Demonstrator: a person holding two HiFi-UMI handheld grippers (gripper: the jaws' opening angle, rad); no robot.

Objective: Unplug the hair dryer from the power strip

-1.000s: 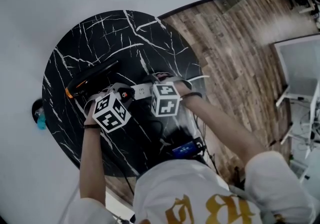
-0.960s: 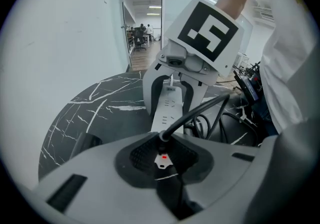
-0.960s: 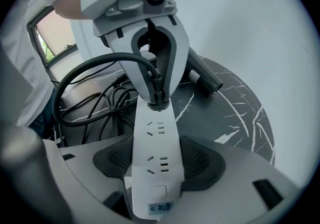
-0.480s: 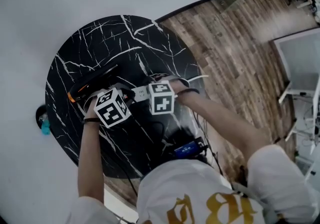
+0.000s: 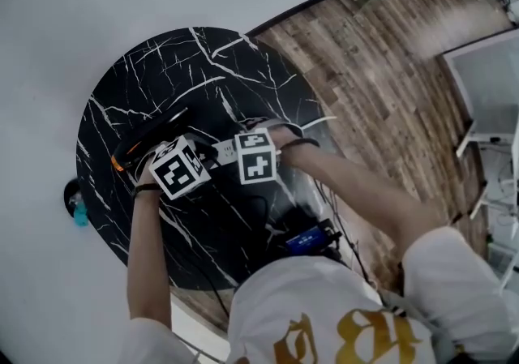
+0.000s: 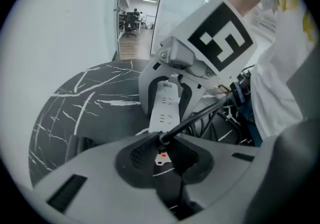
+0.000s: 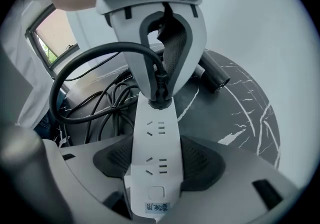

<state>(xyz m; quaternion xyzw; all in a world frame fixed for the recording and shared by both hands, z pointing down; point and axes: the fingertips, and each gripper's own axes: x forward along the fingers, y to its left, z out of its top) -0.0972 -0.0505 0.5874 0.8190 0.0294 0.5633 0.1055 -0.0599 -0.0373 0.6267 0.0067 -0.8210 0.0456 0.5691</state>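
The right gripper (image 7: 160,162) and left gripper (image 6: 162,154) stand close together over the round black marbled bench (image 5: 186,62). The hair dryer (image 5: 148,134) lies on the bench just beyond the left gripper. The right gripper is clamped across the white power strip (image 7: 156,133). The left gripper is closed on the black plug (image 7: 159,97) in the strip's end socket. The plug appears seated, so extraction is in hand. Next move: draw the plug straight out while the strip is held steady. No container is in view.

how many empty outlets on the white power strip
2. One outlet sits just below the black plug on the power strip; the other lies within the right gripper, between its pads. The plug's end may hide more.
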